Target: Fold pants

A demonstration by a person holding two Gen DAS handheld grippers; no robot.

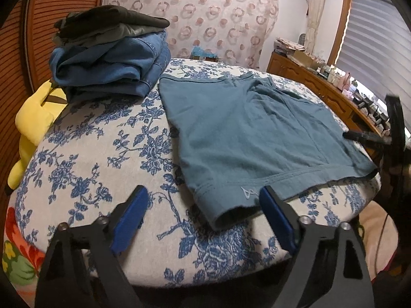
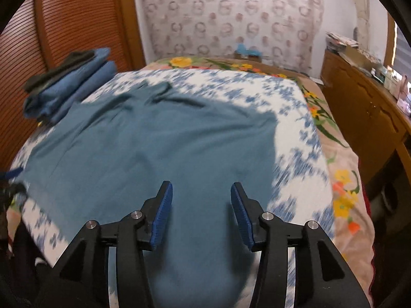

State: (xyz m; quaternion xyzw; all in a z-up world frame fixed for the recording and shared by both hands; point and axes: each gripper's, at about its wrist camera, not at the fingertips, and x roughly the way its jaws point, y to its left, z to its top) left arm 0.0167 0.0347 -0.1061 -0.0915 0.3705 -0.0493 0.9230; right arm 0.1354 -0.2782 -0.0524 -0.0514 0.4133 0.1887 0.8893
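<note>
Teal pants (image 1: 244, 133) lie spread flat on the blue-flowered bed cover (image 1: 102, 154). My left gripper (image 1: 204, 197) is open at their near hem, and the hem's left corner lies between its blue pads (image 1: 131, 218). In the right wrist view the pants (image 2: 143, 148) fill the middle, blurred by motion. My right gripper (image 2: 201, 188) hovers open over the near part of the cloth with nothing pinched between its fingers. From the left wrist view a dark part of the right gripper shows at the pants' right edge.
A stack of folded clothes (image 1: 110, 59), denim below and dark pieces on top, sits at the bed's far left. A yellow soft toy (image 1: 33, 125) lies at the left edge. A wooden dresser (image 1: 321, 87) with clutter runs along the right, and slatted wooden doors (image 2: 64, 25) stand on the left.
</note>
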